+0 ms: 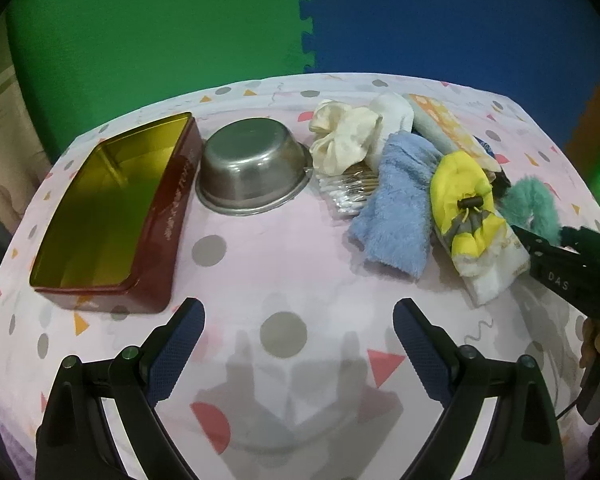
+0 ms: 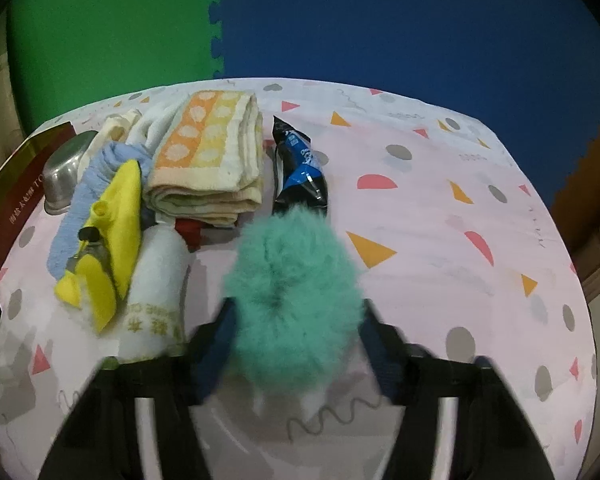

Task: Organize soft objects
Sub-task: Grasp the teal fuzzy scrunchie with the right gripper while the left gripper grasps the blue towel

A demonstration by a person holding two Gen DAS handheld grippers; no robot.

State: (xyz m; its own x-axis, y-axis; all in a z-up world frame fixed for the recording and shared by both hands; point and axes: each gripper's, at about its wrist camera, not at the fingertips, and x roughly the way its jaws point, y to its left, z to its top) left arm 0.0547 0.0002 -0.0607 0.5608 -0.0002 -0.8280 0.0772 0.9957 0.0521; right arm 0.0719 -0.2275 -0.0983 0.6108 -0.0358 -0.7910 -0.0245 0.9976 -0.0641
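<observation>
**Closing on the green fluffy scrunchie, with both containers waiting empty**

Working left to right, I see the red tin (image 1: 112,216) open at the far left of the surface (image 1: 284,264), its gold inside bare. Just beside it the steel bowl (image 1: 254,166) sits upright, also empty. My left tool (image 1: 298,344) hangs over bare cloth with its jaws wide apart and nothing between them.

Right of the bowl lies the heap of soft things: cream scrunchie (image 1: 340,136), blue fluffy cloth (image 1: 398,204), yellow pouch (image 1: 462,200). At the right end, my right tool (image 2: 296,344) straddles the green fluffy scrunchie (image 2: 296,280), fur filling the gap. The view is blurred, so I cannot tell whether the pads press it yet.

I judge this the pick-up step. Next I need a firm pinch, a lift clear of the black packet (image 2: 298,164), then a carry leftward to a container.
</observation>
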